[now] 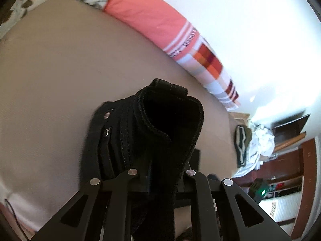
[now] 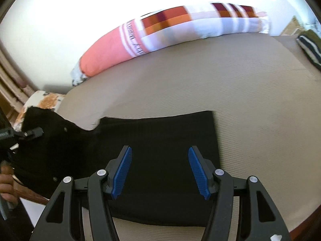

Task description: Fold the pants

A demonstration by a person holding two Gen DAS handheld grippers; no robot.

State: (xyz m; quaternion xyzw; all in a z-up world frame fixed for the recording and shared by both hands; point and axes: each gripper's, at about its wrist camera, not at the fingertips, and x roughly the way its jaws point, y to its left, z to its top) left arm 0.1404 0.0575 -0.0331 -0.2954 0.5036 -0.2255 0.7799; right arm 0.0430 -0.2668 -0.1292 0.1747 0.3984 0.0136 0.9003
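Note:
Black pants [image 2: 160, 132] lie folded flat on the beige bed [image 2: 250, 92]; their waist end at the left is lifted off the sheet. In the left wrist view that waist end [image 1: 156, 132], with its rivets and seams, bunches up in front of the camera. My left gripper [image 1: 162, 174] is shut on this fabric, which hides the fingertips. My right gripper [image 2: 159, 170] hovers open over the flat part of the pants, with nothing pressed between its blue pads [image 2: 122, 172]. A person's hand [image 2: 8, 182] shows at the left edge, under the raised end.
A long pink and checked bolster [image 2: 160, 26] lies along the white wall at the bed's far side. A floral pillow [image 2: 46, 98] sits at the bed's left end and a striped garment [image 2: 309, 46] at its right end. Beyond the bed stand a clothes pile [image 1: 252, 144] and brown shelves [image 1: 291, 170].

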